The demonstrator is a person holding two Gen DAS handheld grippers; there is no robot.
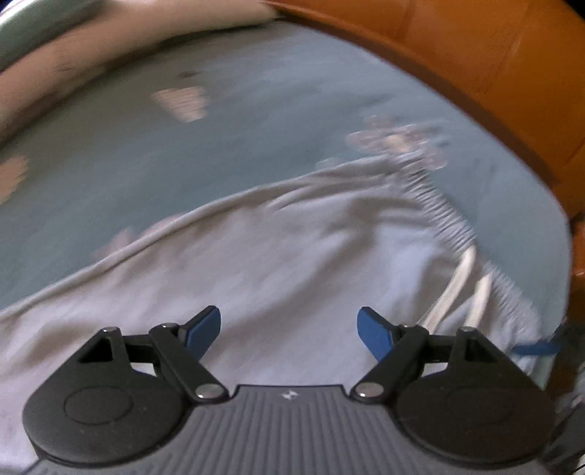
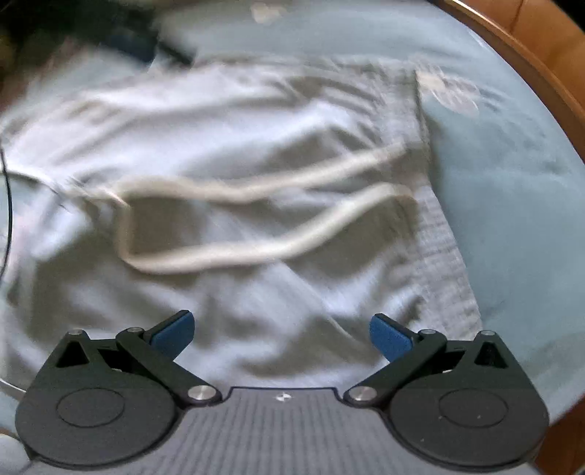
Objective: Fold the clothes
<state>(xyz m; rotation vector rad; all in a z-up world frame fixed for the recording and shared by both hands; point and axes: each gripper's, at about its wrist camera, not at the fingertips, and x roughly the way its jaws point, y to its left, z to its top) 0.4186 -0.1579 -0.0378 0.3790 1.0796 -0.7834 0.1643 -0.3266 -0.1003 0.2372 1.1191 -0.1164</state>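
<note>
The work surface is a bed covered with a pale blue-grey sheet (image 1: 226, 146) carrying faint light motifs, bordered along the right and far side by an orange-brown wooden frame (image 1: 493, 54). A light grey garment (image 2: 226, 120) lies spread on the sheet; both views are motion-blurred, so fine detail cannot be resolved. The garment has a ribbed waistband (image 2: 442, 255) along its right edge, next to bare sheet, and a white drawstring (image 2: 256, 252) lying in two loose strands across the fabric. In the left wrist view the same garment (image 1: 278, 270) fills the lower half, with its ribbed band (image 1: 449, 219) and drawstring (image 1: 464, 277) at right. The left gripper (image 1: 289, 330) hovers over the fabric with its blue-padded jaws standing wide apart and nothing between them. The right gripper (image 2: 281, 334) is likewise spread wide above the cloth, gripping nothing. A dark blurred shape (image 2: 120, 33) occupies the upper left corner of the right wrist view; it cannot be identified.
</note>
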